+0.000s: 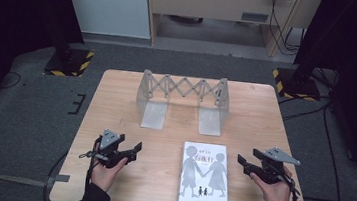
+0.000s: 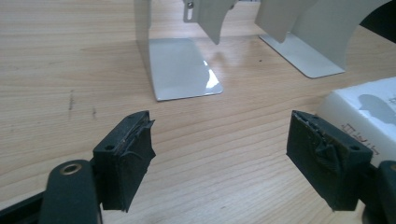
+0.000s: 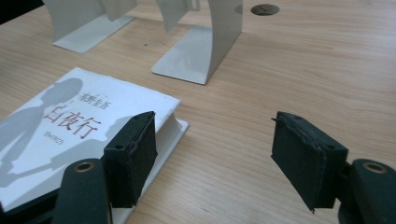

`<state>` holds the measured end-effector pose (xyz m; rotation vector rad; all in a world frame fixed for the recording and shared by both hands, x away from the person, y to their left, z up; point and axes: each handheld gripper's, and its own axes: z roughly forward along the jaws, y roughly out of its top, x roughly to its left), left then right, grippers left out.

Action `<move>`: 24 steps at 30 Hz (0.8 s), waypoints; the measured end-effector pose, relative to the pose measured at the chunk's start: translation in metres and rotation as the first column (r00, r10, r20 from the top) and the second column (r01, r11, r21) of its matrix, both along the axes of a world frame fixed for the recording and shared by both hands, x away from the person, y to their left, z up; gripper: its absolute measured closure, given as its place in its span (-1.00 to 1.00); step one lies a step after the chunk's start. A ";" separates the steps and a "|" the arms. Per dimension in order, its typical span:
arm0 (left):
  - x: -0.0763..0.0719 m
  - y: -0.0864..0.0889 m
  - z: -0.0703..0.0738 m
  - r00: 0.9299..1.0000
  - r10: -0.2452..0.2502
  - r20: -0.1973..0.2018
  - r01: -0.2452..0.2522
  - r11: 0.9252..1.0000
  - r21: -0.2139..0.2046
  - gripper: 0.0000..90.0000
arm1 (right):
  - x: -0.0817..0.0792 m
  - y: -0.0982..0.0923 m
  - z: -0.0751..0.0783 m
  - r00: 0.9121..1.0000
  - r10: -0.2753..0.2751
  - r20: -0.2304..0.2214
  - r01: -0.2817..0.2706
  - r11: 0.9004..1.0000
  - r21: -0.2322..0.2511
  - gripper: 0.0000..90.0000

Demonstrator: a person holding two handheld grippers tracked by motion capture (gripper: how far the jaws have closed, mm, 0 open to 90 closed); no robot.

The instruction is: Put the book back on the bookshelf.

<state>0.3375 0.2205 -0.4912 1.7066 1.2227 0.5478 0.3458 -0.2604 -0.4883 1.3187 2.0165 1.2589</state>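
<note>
Grey carpet surrounds a pale wooden counter, with dark stands set on striped bases at its far corners. On the counter's near half, right of centre, a white book lies flat, cover up, showing two grey silhouettes holding hands. Toward the far edge stands a grey expandable bookend rack, upright, two flat base plates reaching toward the person, well apart from the book.

The left gripper hovers over the counter left of the book, held in the person's left hand. Its fingers stand apart with bare wood between them; in the left gripper view the book's corner sits just beside the right-hand finger.

The right gripper hangs just right of the book, in the right hand. Its fingers are spread wide and grasp nothing; in the right gripper view one finger sits in front of the book's edge, the other over bare counter.
</note>
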 end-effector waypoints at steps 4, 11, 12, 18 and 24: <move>-0.002 -0.008 0.002 0.999 -0.032 -0.004 0.032 0.999 -0.013 -0.49 | -0.001 0.005 0.002 1.000 0.020 -0.001 -0.020 1.000 0.008 -0.29; -0.006 -0.024 0.005 0.996 -0.087 0.002 0.087 0.996 -0.020 -0.49 | -0.003 0.012 0.000 0.999 0.047 -0.017 -0.046 0.999 0.015 -0.30; -0.006 -0.026 0.006 0.996 -0.094 -0.002 0.094 0.995 -0.021 -0.49 | -0.003 0.012 0.000 0.999 0.047 -0.017 -0.046 0.999 0.015 -0.30; -0.009 -0.039 0.005 0.991 -0.133 -0.009 0.133 0.991 -0.017 -0.49 | -0.004 0.017 -0.001 0.998 0.054 -0.023 -0.054 0.998 0.027 -0.29; -0.010 -0.046 0.004 0.989 -0.150 -0.003 0.150 0.989 -0.018 -0.53 | -0.004 0.020 -0.003 0.998 0.061 -0.024 -0.060 0.998 0.031 -0.30</move>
